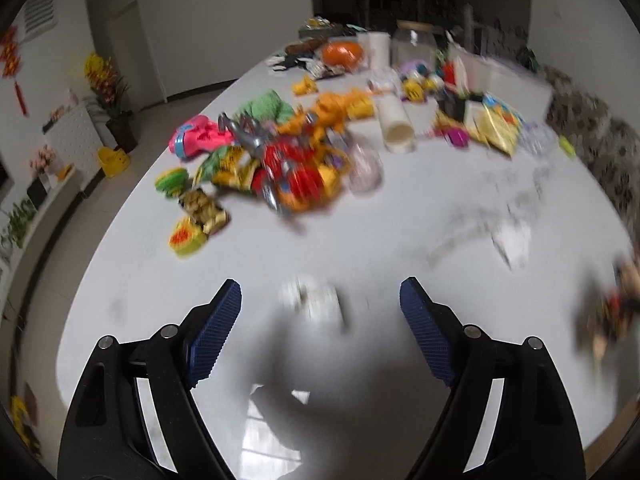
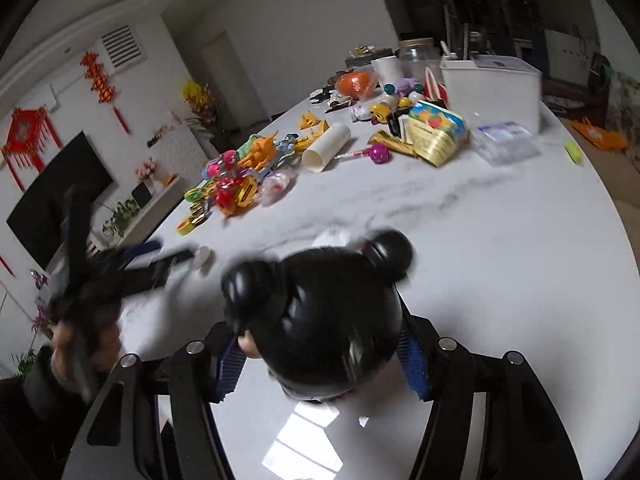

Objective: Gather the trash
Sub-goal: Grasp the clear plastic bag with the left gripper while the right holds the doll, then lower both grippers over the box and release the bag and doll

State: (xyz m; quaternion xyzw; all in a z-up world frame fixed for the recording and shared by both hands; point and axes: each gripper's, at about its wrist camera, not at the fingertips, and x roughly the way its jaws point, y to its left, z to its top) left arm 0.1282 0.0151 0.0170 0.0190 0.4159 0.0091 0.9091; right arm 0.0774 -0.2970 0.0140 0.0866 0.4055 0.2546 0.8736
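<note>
Right wrist view: white marble table (image 2: 500, 240) is filling most of the frame, with a toy and packaging pile (image 2: 248, 176) sitting along its far left and a white storage bin (image 2: 492, 92) standing at the far end. Nearer, the right gripper (image 2: 320, 364) is pinching a black round-headed doll figure (image 2: 320, 300) between its blue pads, the head with its two buns sticking up above the fingers; my read is it's being carried clear of the surface as the item to collect. No bin for trash is visible, so I can't tell where it's going.

Left wrist view is blurry. The left gripper (image 1: 320, 300) is hovering spread wide, pointing down at the table, nothing between its pads. A small white crumpled scrap (image 1: 312, 300) is lying on the table between and just beyond the fingertips, not touched. Likely that's its next pickup, hence the wide opening. Another pale scrap (image 1: 512, 244) is lying further right, well apart. Smallest: a green piece (image 2: 574, 152) is sitting alone near the right edge.
</note>
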